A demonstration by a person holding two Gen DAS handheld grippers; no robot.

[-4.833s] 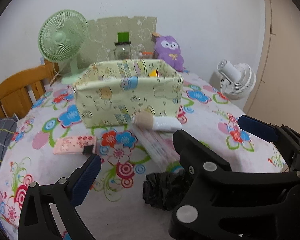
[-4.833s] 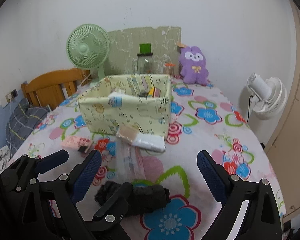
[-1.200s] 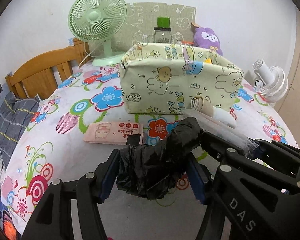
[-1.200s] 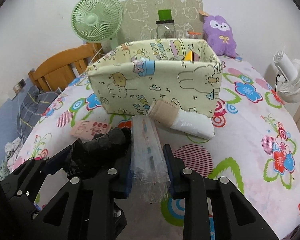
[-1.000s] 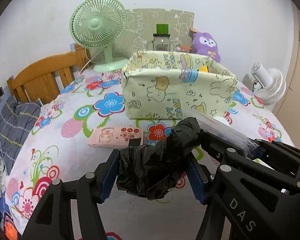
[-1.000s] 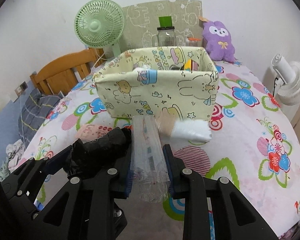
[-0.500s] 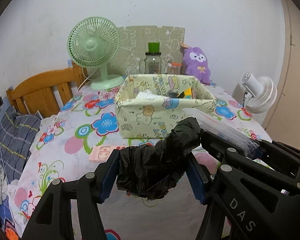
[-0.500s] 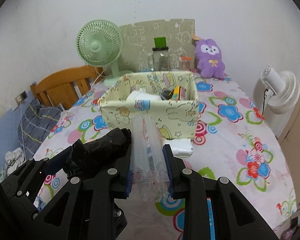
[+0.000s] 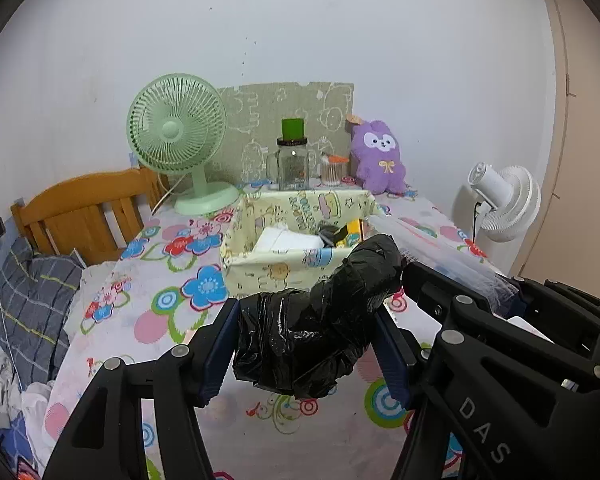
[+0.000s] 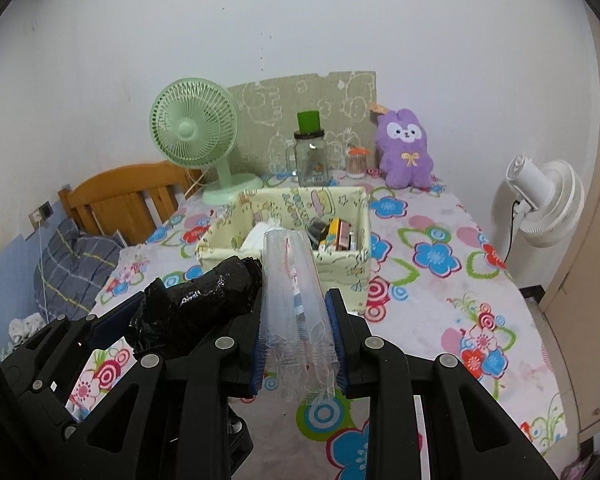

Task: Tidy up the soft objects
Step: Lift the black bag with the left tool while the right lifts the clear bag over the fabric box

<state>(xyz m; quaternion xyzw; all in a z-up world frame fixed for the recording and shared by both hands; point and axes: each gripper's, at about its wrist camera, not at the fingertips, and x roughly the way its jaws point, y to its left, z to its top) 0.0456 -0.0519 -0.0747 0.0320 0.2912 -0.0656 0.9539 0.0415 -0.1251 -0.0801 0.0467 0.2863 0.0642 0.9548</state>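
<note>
The left gripper (image 9: 306, 350) is clamped on a crumpled black bag (image 9: 320, 320), its blue pads pressing the bundle from both sides. The bag is held in the air above the floral cloth (image 9: 172, 296), on the near side of the bin (image 9: 260, 268), with its upper end poking toward the bin's front wall. Beside it, the right gripper (image 10: 298, 344) is shut tight on a clear packet (image 10: 294, 292), a long see-through roll that stands up between the pads and leans toward the bin. The two held things almost touch, the bag just left of the packet.

The bin sits past both grippers, near the middle of the cloth, a pale yellow fabric box printed with cartoon figures. Inside it lie a white folded pack (image 9: 286, 240) on the left and some dark and yellow items on the right, too small to name.

Beyond the bin, along the wall, stand a green fan (image 9: 178, 140) to its left, a glass jar (image 9: 294, 164) with a green lid straight behind it, and a purple plush (image 9: 378, 158) to the right. A white fan (image 10: 540, 204) stands off the cloth's right edge, and a wooden bed frame (image 9: 80, 212) shows far left of the bin.
</note>
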